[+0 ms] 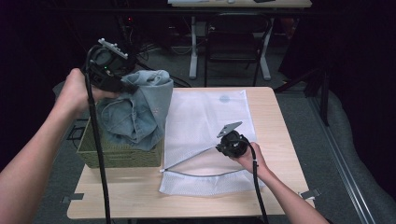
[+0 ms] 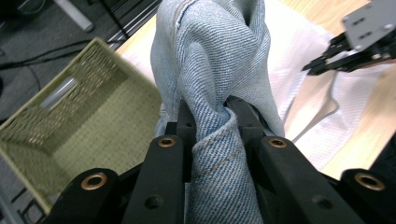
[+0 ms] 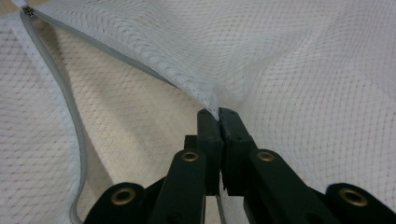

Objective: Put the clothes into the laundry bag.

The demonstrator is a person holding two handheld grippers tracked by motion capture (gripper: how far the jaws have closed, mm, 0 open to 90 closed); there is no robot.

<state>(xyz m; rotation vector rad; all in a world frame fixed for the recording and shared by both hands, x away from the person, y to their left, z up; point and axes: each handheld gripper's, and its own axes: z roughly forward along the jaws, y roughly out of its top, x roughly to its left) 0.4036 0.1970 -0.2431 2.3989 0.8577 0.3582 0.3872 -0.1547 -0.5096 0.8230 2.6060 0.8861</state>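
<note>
A bunched piece of light blue denim (image 1: 140, 109) hangs from my left gripper (image 1: 125, 86), raised over the green woven basket (image 1: 119, 156) at the table's left. In the left gripper view the jaws are shut on a fold of the denim (image 2: 215, 126). A white mesh laundry bag (image 1: 210, 121) lies flat on the table's middle, its zipper (image 1: 196, 173) unzipped along the near edge. My right gripper (image 1: 219, 148) is shut on the upper edge of the bag's mouth, lifting it; the right gripper view shows mesh (image 3: 212, 100) pinched between the jaws of the right gripper (image 3: 218, 113).
The wooden table (image 1: 275, 140) has bare strips at the right and along the front. In the left gripper view the basket (image 2: 70, 140) shows its bare inside. A black chair (image 1: 233, 37) and a desk leg (image 1: 193, 46) stand beyond the table.
</note>
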